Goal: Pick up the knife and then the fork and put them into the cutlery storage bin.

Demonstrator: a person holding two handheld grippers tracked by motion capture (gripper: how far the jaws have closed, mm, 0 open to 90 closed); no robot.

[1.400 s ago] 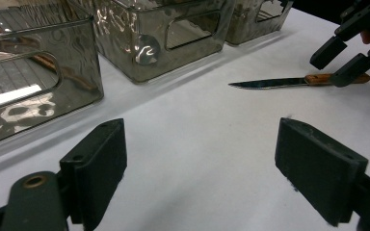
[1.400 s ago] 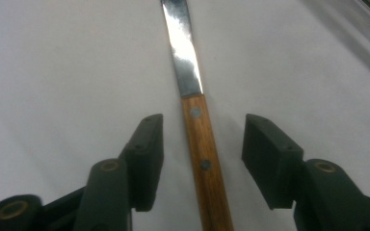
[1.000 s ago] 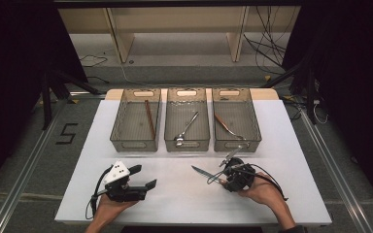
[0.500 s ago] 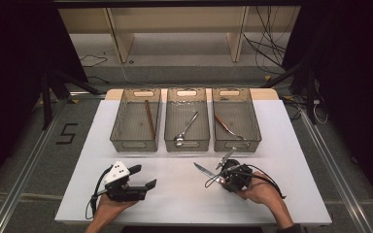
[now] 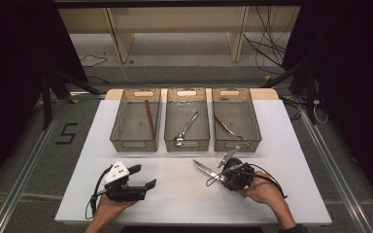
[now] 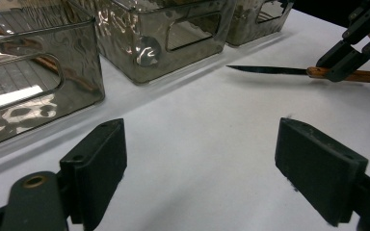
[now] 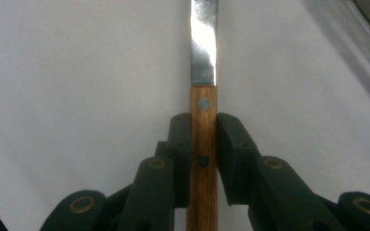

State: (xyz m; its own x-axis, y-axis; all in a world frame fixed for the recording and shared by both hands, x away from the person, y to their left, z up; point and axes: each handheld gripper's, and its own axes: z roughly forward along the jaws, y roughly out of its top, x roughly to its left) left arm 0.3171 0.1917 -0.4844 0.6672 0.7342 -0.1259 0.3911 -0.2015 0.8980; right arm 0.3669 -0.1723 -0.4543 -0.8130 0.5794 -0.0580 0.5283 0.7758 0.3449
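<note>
A knife with a steel blade (image 5: 201, 167) and a wooden handle (image 7: 203, 115) lies on the white table, blade pointing left in the high view. My right gripper (image 5: 217, 178) has just been closing, and its pads now press both sides of the handle (image 7: 203, 126). The left gripper view shows the knife (image 6: 265, 70) at the upper right, with the right gripper (image 6: 347, 57) on its handle. My left gripper (image 5: 144, 176) rests at the front left of the table, jaws wide apart over bare tabletop (image 6: 221, 163).
Three smoky clear bins stand in a row behind the grippers. The left bin (image 5: 119, 121) holds a brown stick (image 5: 149, 119), the middle bin (image 5: 187, 144) a metal spoon (image 5: 187, 128), the right bin (image 5: 236, 144) a wooden-handled utensil (image 5: 228, 126). Cables trail from both grippers.
The right gripper's jaws have drawn in onto the knife handle. Both hands stay where they were.
</note>
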